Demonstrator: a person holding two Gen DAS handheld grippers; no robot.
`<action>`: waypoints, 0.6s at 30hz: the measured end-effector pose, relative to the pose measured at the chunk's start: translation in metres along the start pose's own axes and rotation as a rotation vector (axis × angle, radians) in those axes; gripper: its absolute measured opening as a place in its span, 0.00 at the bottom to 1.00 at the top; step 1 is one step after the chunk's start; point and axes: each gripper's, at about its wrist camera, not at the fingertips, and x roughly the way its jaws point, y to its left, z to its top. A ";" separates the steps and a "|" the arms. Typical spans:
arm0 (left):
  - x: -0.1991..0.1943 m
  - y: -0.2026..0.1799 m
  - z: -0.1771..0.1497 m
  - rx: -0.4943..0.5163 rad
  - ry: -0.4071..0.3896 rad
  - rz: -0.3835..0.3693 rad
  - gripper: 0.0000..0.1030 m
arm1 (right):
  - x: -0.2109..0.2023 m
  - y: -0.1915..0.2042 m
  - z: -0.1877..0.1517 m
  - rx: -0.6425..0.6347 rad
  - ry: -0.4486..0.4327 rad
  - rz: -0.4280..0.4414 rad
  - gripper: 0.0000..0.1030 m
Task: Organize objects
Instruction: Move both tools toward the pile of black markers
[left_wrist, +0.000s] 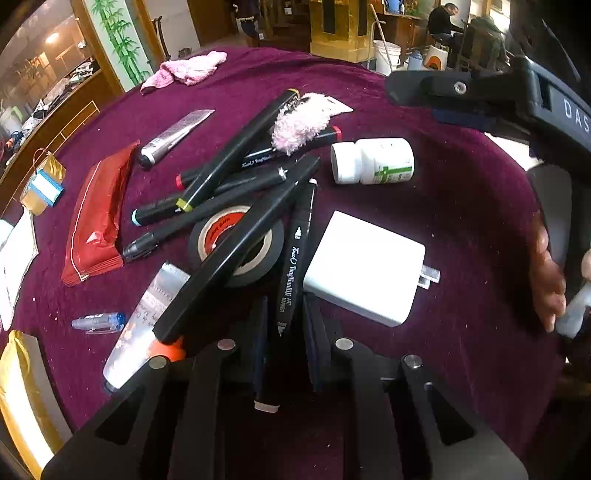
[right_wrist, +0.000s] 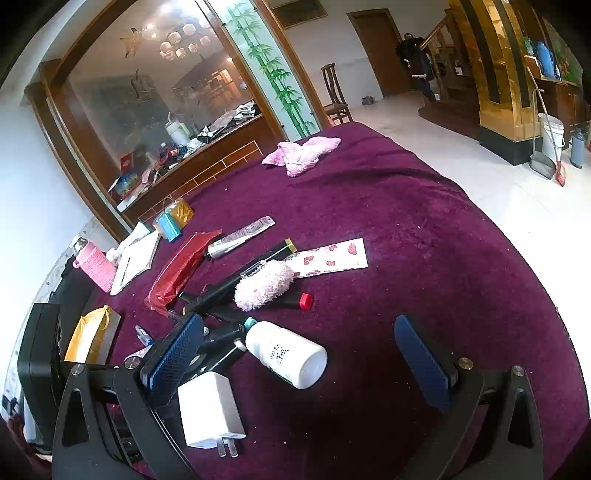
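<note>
While my left tongs (left_wrist: 284, 332) are pinched nearly closed on the black marker (left_wrist: 293, 258), its far end lies in the pile near the middle of the purple tablecloth (left_wrist: 461, 206), so a careless lift could cause trouble. Another marker, with an orange cap (left_wrist: 236, 251), lies slanted across the roll of black tape (left_wrist: 236, 247) just left of mine, and I judge that dragging sideways would tip it off or scatter the crossed markers behind. My grip sits near one end, so the marker may swing or slip out as it rises. The white charger (left_wrist: 364, 267) sits just right of my fingers and could get nudged. My right tongs (right_wrist: 299, 350) stand wide open and empty, with the white bottle (right_wrist: 286, 352) lying on its side between the pads; closing carelessly might send it rolling away.
</note>
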 end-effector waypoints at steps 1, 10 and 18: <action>-0.001 -0.001 -0.001 -0.011 -0.003 -0.001 0.15 | 0.001 0.000 0.000 0.000 0.004 0.001 0.99; -0.003 0.002 -0.004 -0.144 -0.076 0.007 0.14 | 0.007 0.001 -0.002 -0.008 0.026 -0.024 0.99; -0.074 0.021 -0.051 -0.353 -0.264 -0.080 0.13 | 0.011 -0.001 -0.003 -0.013 0.038 -0.055 0.99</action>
